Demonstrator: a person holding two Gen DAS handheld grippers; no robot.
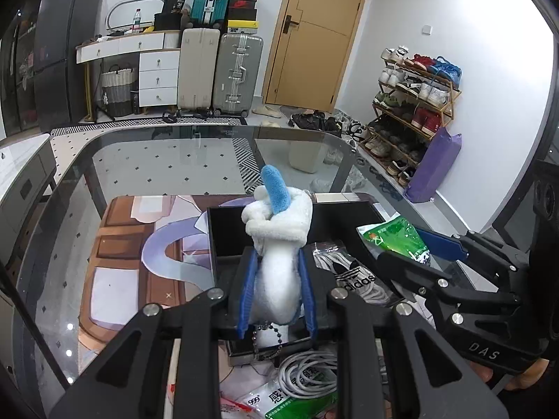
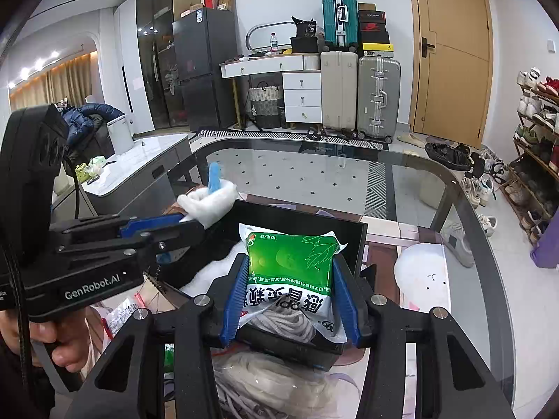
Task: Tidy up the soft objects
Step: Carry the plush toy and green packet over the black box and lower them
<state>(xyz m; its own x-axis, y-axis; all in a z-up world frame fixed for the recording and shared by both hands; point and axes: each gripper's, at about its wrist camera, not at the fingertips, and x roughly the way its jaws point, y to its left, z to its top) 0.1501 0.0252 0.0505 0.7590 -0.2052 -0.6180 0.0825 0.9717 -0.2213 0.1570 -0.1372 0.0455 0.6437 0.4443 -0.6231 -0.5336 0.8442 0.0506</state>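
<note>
My left gripper (image 1: 277, 262) is shut on a white plush toy (image 1: 279, 230) with a blue fin, held above the black box (image 1: 223, 230); the toy also shows in the right wrist view (image 2: 209, 199). My right gripper (image 2: 290, 272) is shut on a green and white medicine packet (image 2: 290, 265) over the same black box (image 2: 353, 241). The packet and right gripper also show in the left wrist view (image 1: 398, 241), at the box's right side. A bagged white lace with an Adidas logo (image 1: 353, 276) lies in the box.
The box sits on a printed mat (image 1: 132, 244) on a glass table (image 1: 174, 160). A coiled white cable (image 1: 307, 370) and another green packet (image 1: 297, 405) lie near me. A bagged cord (image 2: 265, 384) lies below the right gripper. A white round plush (image 2: 422, 272) lies to the right.
</note>
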